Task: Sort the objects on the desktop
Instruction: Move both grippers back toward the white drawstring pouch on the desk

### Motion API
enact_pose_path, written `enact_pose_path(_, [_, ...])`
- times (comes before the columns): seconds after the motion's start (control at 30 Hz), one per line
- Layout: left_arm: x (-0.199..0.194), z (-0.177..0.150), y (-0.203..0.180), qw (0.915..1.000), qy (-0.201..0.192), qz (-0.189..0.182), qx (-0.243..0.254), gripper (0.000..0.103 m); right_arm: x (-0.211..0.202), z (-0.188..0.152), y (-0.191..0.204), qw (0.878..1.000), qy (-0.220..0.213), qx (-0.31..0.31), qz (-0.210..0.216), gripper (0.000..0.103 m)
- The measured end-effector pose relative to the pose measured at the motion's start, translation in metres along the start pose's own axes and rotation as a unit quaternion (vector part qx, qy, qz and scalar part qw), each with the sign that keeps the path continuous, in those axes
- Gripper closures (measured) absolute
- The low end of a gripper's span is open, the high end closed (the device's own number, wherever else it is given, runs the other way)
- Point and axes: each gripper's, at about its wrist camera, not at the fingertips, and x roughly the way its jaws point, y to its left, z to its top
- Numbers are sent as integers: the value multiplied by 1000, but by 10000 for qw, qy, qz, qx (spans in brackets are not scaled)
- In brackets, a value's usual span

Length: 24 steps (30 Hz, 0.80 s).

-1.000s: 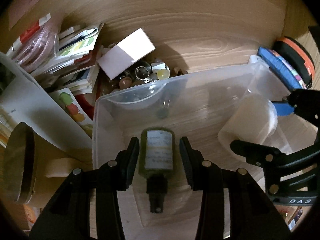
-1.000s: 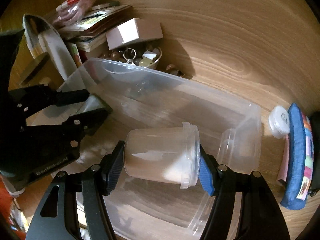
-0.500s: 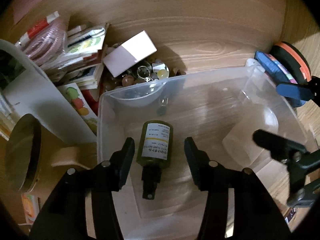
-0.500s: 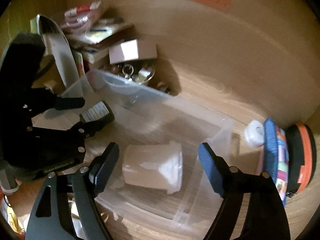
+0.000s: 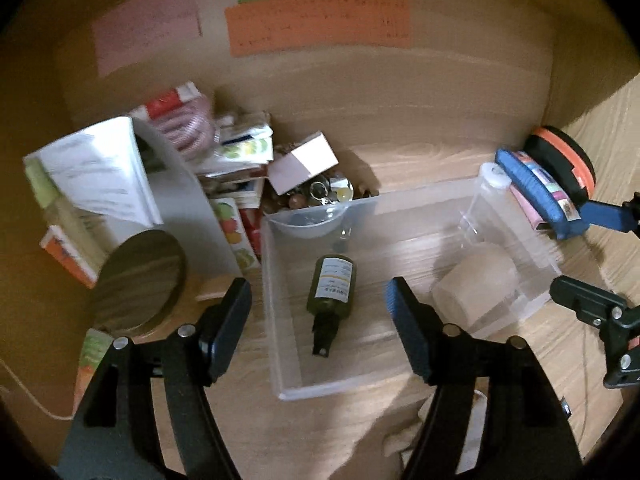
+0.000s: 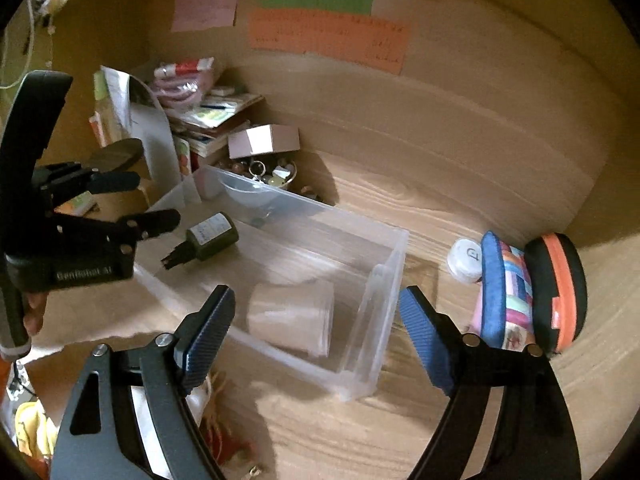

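Observation:
A clear plastic bin [image 5: 276, 320] [image 6: 384, 312] stands on the wooden desk. A dark green dropper bottle [image 5: 331, 292] [image 6: 210, 236] lies on its side in the bin's left part. A translucent round tub [image 5: 476, 288] [image 6: 292, 316] lies on its side in the right part. My left gripper [image 5: 318, 308] hangs above the bottle, its jaws opening, nothing pressed between them. My right gripper [image 6: 316, 320] hovers over the tub, jaws opening too, clear of it. The left gripper [image 6: 156, 200] also shows in the right wrist view.
A heap of books and packets [image 5: 236, 160], a white box [image 5: 304, 162] and a bowl of small trinkets [image 5: 324, 196] crowd the back left. A round dark lid [image 5: 138, 280] lies at left. A blue pouch [image 6: 504, 288], an orange-black case [image 6: 560, 288] and a white cap [image 6: 464, 256] sit at right.
Both grippers let go and rose away from the bin. The bottle and the tub now lie loose inside it, with the jaws wider apart.

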Motion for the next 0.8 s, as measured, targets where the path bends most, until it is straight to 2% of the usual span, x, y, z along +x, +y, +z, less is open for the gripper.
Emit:
enact_pose_path(0.13, [-19,-9,2,9999,-121,3,-64,31,-18,-10,3,9999,-134,9,54,20])
enact_pose_path(0.17, [-22,-12,2,9999,-135,1,-82,26,-22,-13,4,9998,-162,17,66,20])
enact_pose_path(0.2, [-27,-15,3,9998,-174,-5,-102,16,-26,-16,6,9998,-188,33,90,20])
enact_pose_path(0.23, [-31,-18,3,9997,-224,-6,-107,13,-29,-18,7,9997,-204,52,129,20])
enact_pose_path(0.43, [-58,-35,-3,9988,-484,113,19,12,-47,-36,15,9990,-282,127,320,19])
enact_pose_path(0.63, [-81,-58,-2,9980,-625,-37,-87,11,-62,-53,29,9978,-319,94,580,19])
enact_pose_path(0.8, [-89,-80,6,9980,-604,-93,-188,11,-70,-68,54,9948,-316,-74,961,19])
